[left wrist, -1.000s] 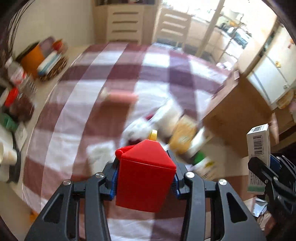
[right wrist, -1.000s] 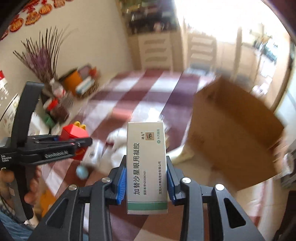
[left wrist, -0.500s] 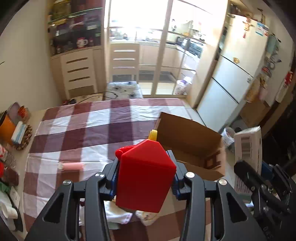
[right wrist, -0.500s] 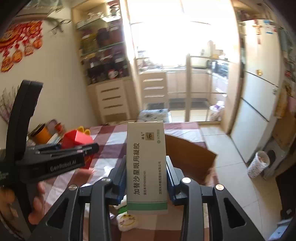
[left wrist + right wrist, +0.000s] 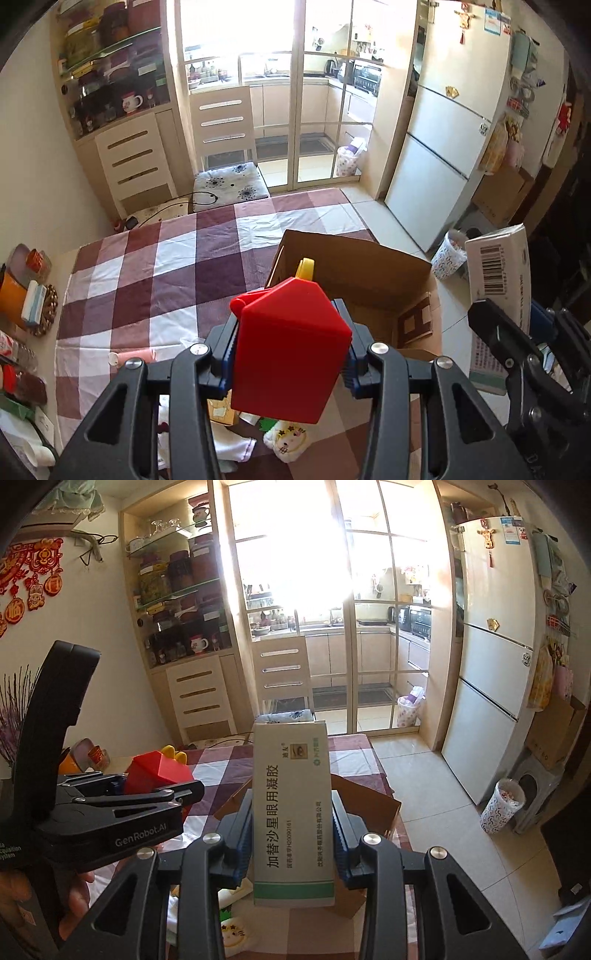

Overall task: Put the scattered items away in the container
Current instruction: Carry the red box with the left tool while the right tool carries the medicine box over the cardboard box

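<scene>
- Our left tool (image 5: 290, 354) clamps the red block (image 5: 291, 347) by its sides; it looks rigid and light.
- Our right tool (image 5: 291, 834) pinches the carton (image 5: 291, 812): light, crushable.
- Both hover near the box (image 5: 354, 269).

Home, dining area beside a kitchen. Desk (image 5: 177, 258) under a maroon-and-white checked cloth. White fridge (image 5: 443, 147) with magnets, paper bags hung beside it. Glass sliding door (image 5: 347, 627) opening onto a kitchen with counter, kettle (image 5: 392, 613) and oven. Built-in glass shelves (image 5: 173, 583) of jars and mugs over a louvred cabinet. Cushioned chair (image 5: 225, 162) at the far end of the desk. Red paper ornaments (image 5: 26, 579) on the wall. Tiled floor (image 5: 461, 834) with a patterned bin (image 5: 502, 805).
</scene>
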